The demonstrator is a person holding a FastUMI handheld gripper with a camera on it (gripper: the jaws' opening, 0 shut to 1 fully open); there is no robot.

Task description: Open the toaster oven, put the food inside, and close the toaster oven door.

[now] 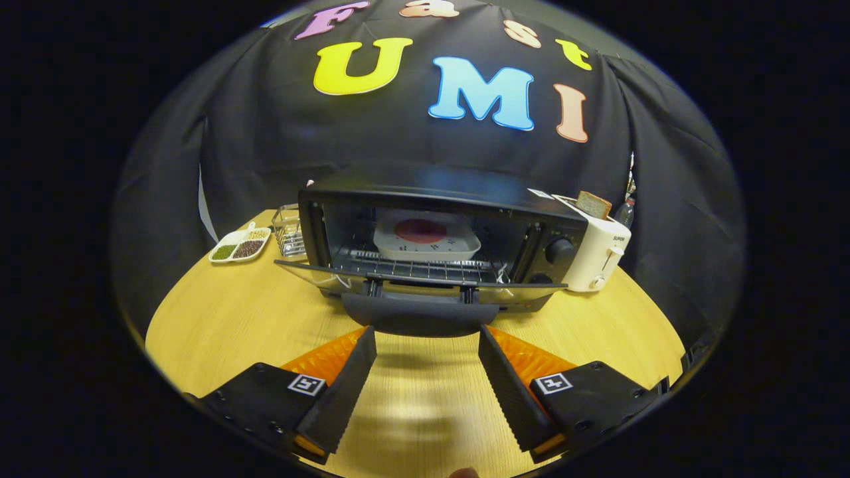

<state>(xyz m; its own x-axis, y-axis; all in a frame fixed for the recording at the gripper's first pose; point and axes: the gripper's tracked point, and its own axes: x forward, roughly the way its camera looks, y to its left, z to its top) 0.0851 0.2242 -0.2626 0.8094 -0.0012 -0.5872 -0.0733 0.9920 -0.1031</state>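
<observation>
Gripper view, tool (425,335) wide open, empty

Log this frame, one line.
gripper: open, just short of door handle | toaster oven: door down | plate: inside on rack

Round wooden table (219,318) carries the toaster oven (431,252). Left of it: sectioned dish (240,245), glass container (289,230). Right: white toaster (597,255).

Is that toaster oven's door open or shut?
Open: the toaster oven door lies folded down flat, a dish visible on the rack inside. The open claw sits just before it.
</observation>
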